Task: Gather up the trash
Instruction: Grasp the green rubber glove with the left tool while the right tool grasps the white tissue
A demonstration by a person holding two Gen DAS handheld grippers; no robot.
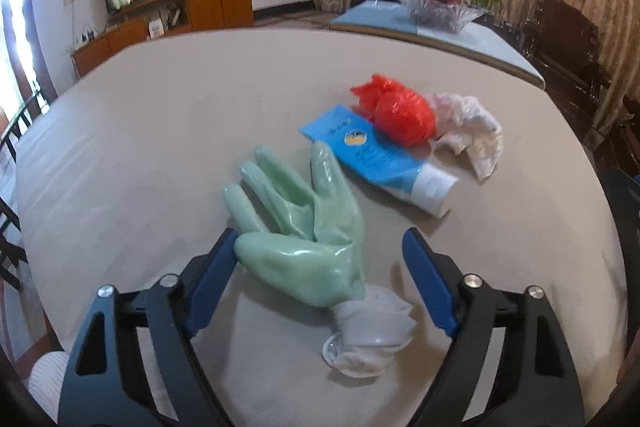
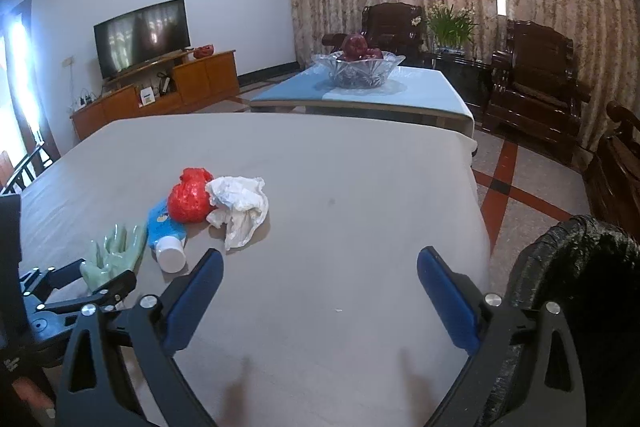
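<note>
While the left gripper (image 1: 320,259) straddles the green glove (image 1: 304,227) unpinched and the right gripper (image 2: 320,287) hangs spread empty, closing on the glove comes next.

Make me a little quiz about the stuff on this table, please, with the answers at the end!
1. True or false: the red plastic bag lies partly on the blue tube.
2. What lies between the left gripper's open fingers?
A) the green glove
B) the crumpled white paper
C) the glass bowl
3. Fill in: the right gripper hovers over bare tablecloth, and beside the table, on its right, stands a ____ bin bag.

Key:
1. True.
2. A. One pad looks to touch the glove's thumb; the jaws are not clamped on it.
3. Black.
</note>
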